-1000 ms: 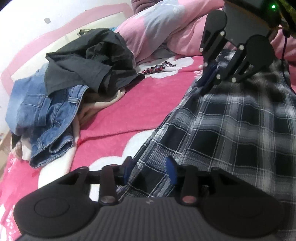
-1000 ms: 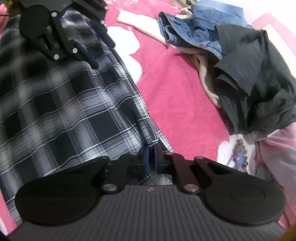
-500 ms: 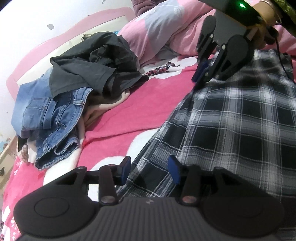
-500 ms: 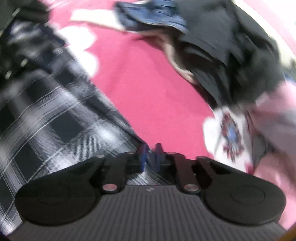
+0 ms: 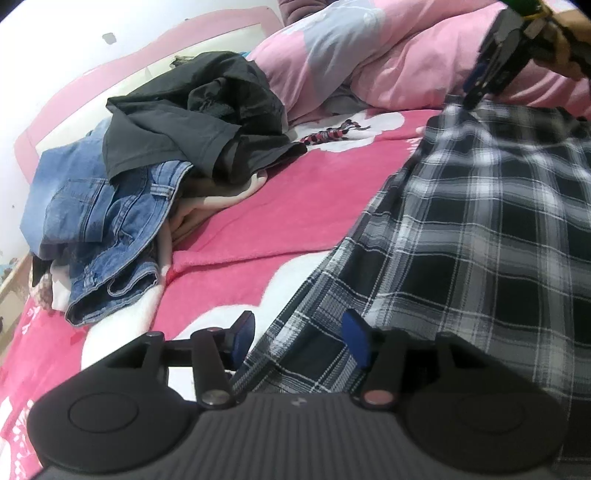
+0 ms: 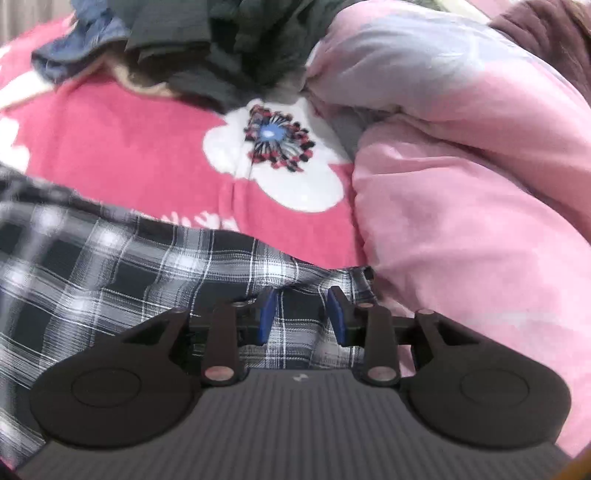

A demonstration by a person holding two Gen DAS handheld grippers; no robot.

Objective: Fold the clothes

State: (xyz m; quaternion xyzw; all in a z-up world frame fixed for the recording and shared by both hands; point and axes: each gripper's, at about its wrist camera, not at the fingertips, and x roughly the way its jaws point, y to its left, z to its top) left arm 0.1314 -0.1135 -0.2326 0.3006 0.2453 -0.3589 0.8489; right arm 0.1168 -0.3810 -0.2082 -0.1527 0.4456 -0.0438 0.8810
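A black-and-white plaid garment lies spread on the pink blanket. My left gripper hovers low over its near edge. Its jaws are opening, and the cloth's hem lies loose between the blue pads. My right gripper sits over the garment's far corner, next to the pink pillow. Its jaws are opening too, with plaid cloth under the gap and no pad pressing on it. The left wrist view shows the right gripper at the top right, held by a hand.
A heap of clothes lies at the left: a black shirt on blue jeans and a beige garment. Pink and grey pillows bound the far side. A pink headboard stands behind the heap.
The right gripper let go of the plaid edge, rolled and swung along the garment to its corner by the pillows. The left jaws spread wider; the left hand stayed put.
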